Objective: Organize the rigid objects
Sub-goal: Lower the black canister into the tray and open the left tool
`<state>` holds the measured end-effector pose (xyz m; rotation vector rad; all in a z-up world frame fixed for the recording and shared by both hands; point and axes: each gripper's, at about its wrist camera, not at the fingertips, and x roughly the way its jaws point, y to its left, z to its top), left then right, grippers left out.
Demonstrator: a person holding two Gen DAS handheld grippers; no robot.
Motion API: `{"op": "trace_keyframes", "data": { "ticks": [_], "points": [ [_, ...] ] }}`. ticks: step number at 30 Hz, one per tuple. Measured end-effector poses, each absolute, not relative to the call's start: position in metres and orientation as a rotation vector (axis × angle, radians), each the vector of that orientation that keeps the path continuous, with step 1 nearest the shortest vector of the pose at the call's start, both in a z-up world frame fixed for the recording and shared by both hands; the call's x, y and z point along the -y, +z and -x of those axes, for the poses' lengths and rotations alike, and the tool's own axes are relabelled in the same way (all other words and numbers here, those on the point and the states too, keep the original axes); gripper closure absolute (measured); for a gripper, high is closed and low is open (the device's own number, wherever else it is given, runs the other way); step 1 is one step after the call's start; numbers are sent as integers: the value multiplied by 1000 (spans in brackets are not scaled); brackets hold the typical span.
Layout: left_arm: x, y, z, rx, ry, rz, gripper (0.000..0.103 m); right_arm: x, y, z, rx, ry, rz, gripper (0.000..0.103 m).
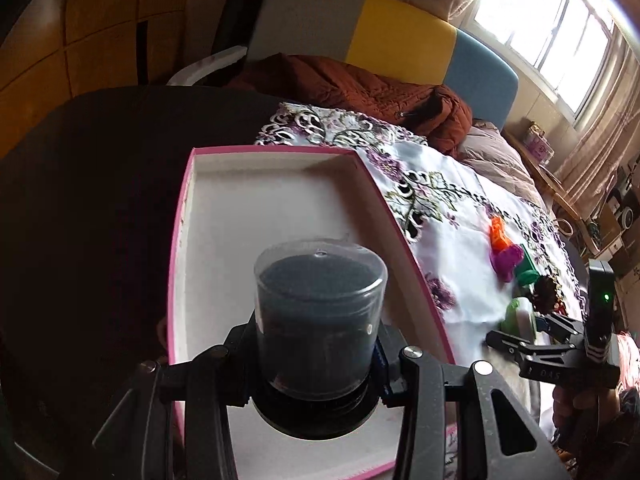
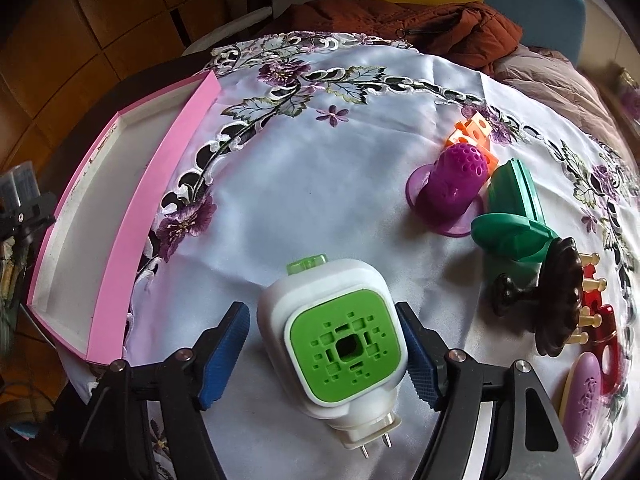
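Observation:
My left gripper (image 1: 316, 356) is shut on a clear round jar of dark material (image 1: 320, 316) and holds it over the near part of the pink-edged white tray (image 1: 256, 208). My right gripper (image 2: 326, 348) is open around a white and green plug-in device (image 2: 340, 344) that lies on the floral cloth; the right pad is at its side, the left pad stands off. The right gripper also shows in the left wrist view (image 1: 516, 332). The tray also shows in the right wrist view (image 2: 132, 216), at the left.
On the cloth at the right lie an orange block toy (image 2: 474, 134), a purple perforated cone (image 2: 452, 188), a green piece (image 2: 512, 216), a dark brown knobbed stand (image 2: 552, 300), a red piece (image 2: 604, 340) and a lilac oval (image 2: 584, 400). A rust jacket (image 2: 420, 20) lies behind the table.

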<state>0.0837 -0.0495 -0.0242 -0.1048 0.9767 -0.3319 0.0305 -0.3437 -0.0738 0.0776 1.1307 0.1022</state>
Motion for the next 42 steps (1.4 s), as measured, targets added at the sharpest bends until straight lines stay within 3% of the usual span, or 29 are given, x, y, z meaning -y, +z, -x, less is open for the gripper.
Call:
{"op": "trace_keyframes", "data": {
  "ticks": [18, 29, 32, 36, 42],
  "points": [
    [42, -55, -186, -1052, -224, 64, 59, 350, -72, -34, -1127, 89, -116, 29],
    [39, -70, -201, -1037, -166, 25, 59, 349, -74, -36, -1124, 84, -101, 29],
    [39, -69, -200, -1032, -171, 28, 54, 349, -74, -36, -1123, 83, -102, 29],
    [42, -60, -193, -997, -168, 15, 31, 349, -74, -36, -1123, 84, -103, 29],
    [40, -44, -174, -951, -154, -4, 31, 349, -74, -35, -1123, 84, -102, 29]
  ]
}}
